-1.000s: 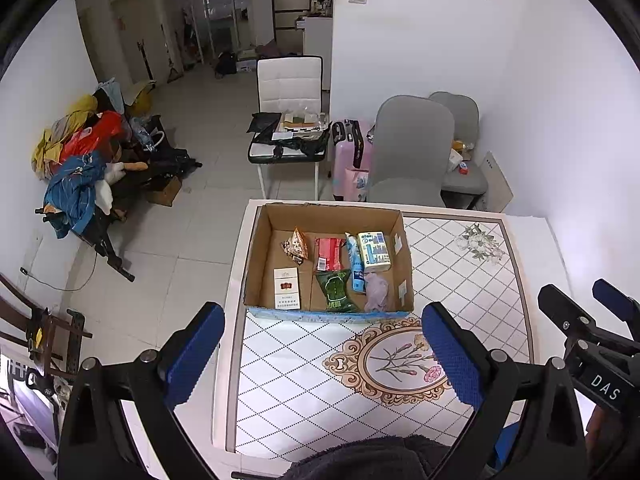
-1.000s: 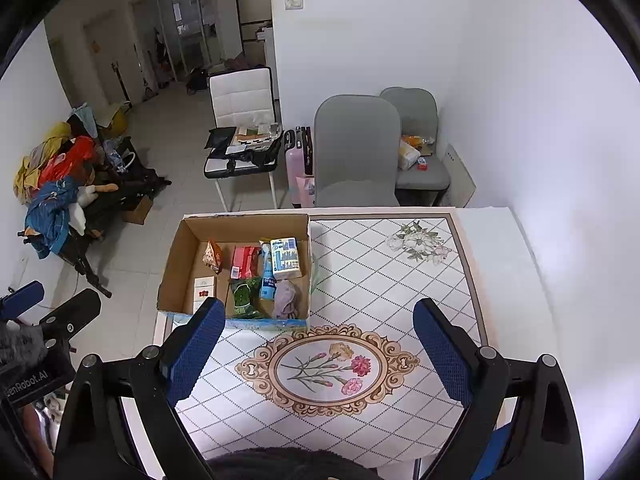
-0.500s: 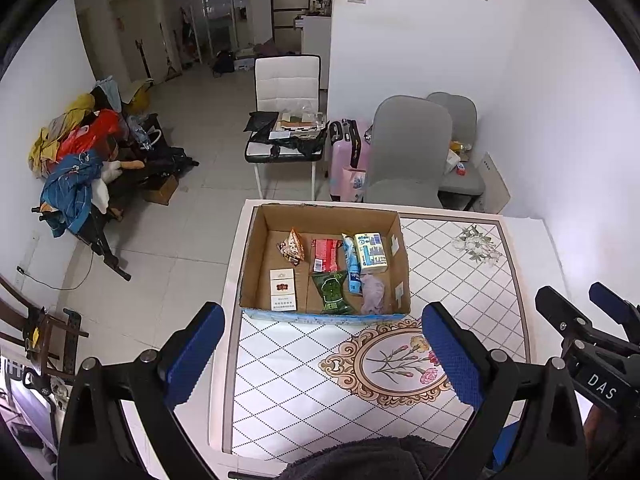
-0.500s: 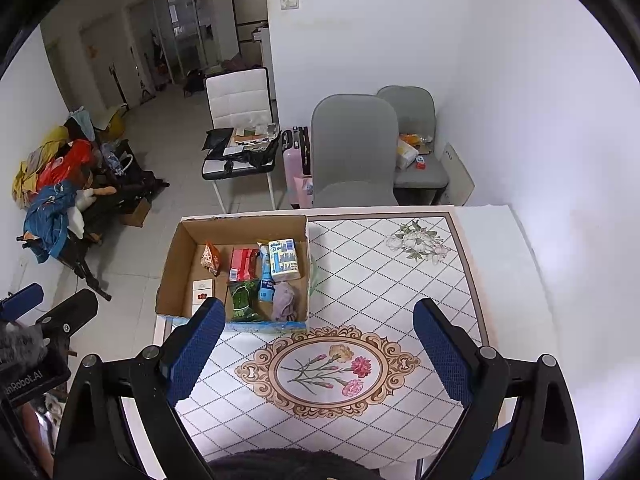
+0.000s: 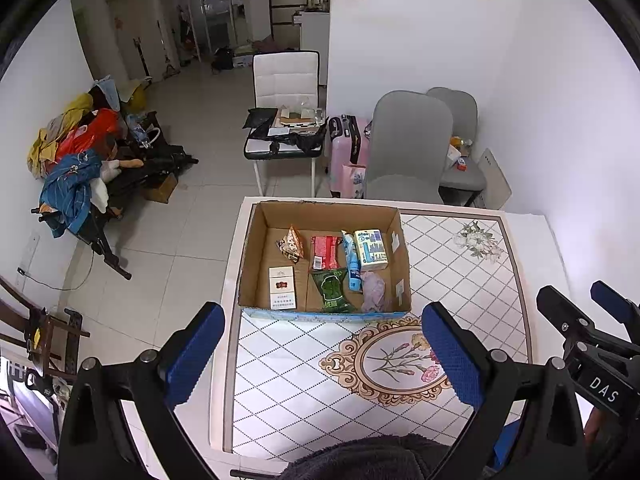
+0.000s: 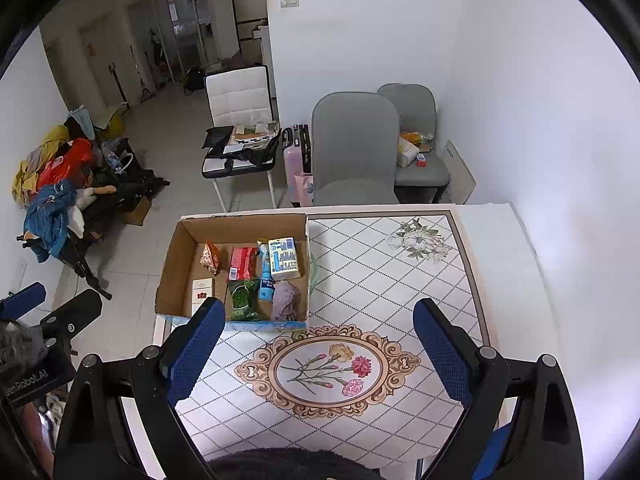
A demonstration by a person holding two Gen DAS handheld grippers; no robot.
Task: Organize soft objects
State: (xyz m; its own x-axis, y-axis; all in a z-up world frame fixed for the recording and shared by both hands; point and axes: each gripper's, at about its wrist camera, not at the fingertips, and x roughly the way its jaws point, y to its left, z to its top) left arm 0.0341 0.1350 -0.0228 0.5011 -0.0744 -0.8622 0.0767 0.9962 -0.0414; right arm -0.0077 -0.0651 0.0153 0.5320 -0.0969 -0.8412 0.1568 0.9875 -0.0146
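Note:
An open cardboard box [image 5: 248, 264] [image 6: 172, 264] stands on the patterned table [image 5: 472, 280]. It holds a white tissue pack [image 5: 371, 249] [image 6: 284, 258], a red packet [image 5: 325, 251], a green packet [image 5: 331, 289] [image 6: 242, 298], a blue tube [image 5: 352, 264], a small orange snack bag [image 5: 292, 243], a white and red carton [image 5: 282, 287] and a crumpled purple cloth [image 5: 374, 291] [image 6: 285, 300]. My left gripper [image 5: 320, 354] is open and empty, high above the table's near edge. My right gripper [image 6: 320, 350] is open and empty, to its right.
Two grey chairs [image 5: 408, 148] and a white chair [image 5: 286, 120] with clutter stand beyond the table. A pink suitcase [image 5: 348, 148] stands between them. A pile of clothes [image 5: 76, 168] lies on the floor at left. A white wall runs along the table's right side.
Both grippers have risen and drawn back slightly, so the box and table look a little smaller. Nothing on the table has moved.

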